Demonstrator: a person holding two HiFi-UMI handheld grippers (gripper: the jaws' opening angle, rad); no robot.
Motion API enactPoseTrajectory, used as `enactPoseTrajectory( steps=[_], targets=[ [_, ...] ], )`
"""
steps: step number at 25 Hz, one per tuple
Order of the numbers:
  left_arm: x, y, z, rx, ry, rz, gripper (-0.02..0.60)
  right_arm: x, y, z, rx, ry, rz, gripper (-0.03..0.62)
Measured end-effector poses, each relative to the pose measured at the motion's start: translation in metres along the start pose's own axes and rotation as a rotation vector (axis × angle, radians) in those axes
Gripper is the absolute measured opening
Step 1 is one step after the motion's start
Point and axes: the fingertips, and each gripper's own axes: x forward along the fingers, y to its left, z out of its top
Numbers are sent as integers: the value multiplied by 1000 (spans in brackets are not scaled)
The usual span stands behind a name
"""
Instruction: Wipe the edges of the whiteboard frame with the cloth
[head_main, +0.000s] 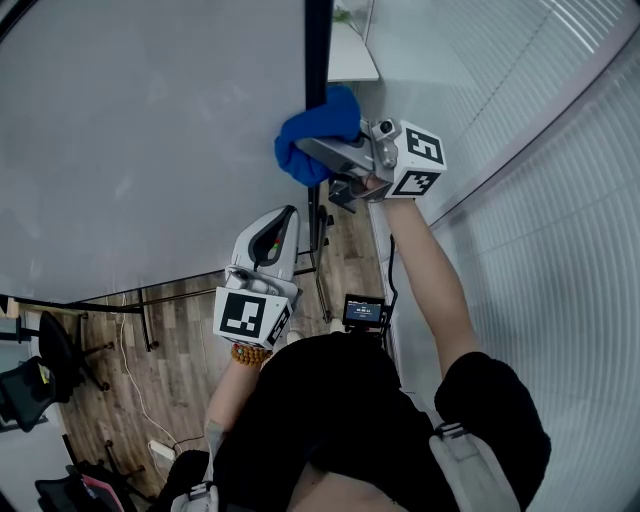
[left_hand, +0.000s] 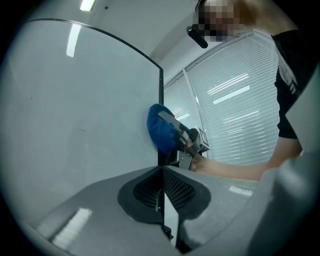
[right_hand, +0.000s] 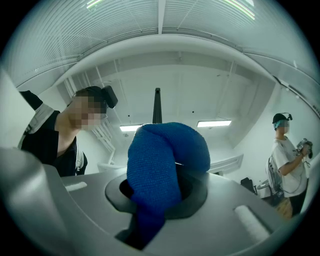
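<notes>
Reaching forward with the right arm stretched out, clamping the right gripper (head_main: 318, 152) firmly on the blue cloth (head_main: 335, 112). Pressing that bunched cloth against the dark whiteboard frame (head_main: 318, 40) at the board's right edge, an upright strip running straight up the head view. Bulging past the jaw tips as a rounded wad, tail trailing back between them. Holding the left gripper (head_main: 285, 222) lower on a bent arm, jaws closed together on nothing, pointing up along the same edge.

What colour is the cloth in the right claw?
Solid blue, with a fine woven texture. The cloth shows best in the right gripper view.
</notes>
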Motion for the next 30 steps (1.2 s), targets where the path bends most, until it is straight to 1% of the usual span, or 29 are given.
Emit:
enactPoseTrajectory(
  steps=[11, 16, 23, 30],
  targets=[
    [-16, 3, -17, 8, -4, 19, 2, -14, 14, -32, -3, 1, 5, 97],
    [-17, 3, -7, 4, 1, 23, 2, -14, 15, -40, -2, 19, -2, 97],
    [-19, 5, -10, 4, 16, 33, 2, -28, 14, -67, -27, 31, 0, 97],
    [-13, 8, -7, -9, 34, 47, 2, -41, 7, -86, -15, 63, 8, 95]
  ],
)
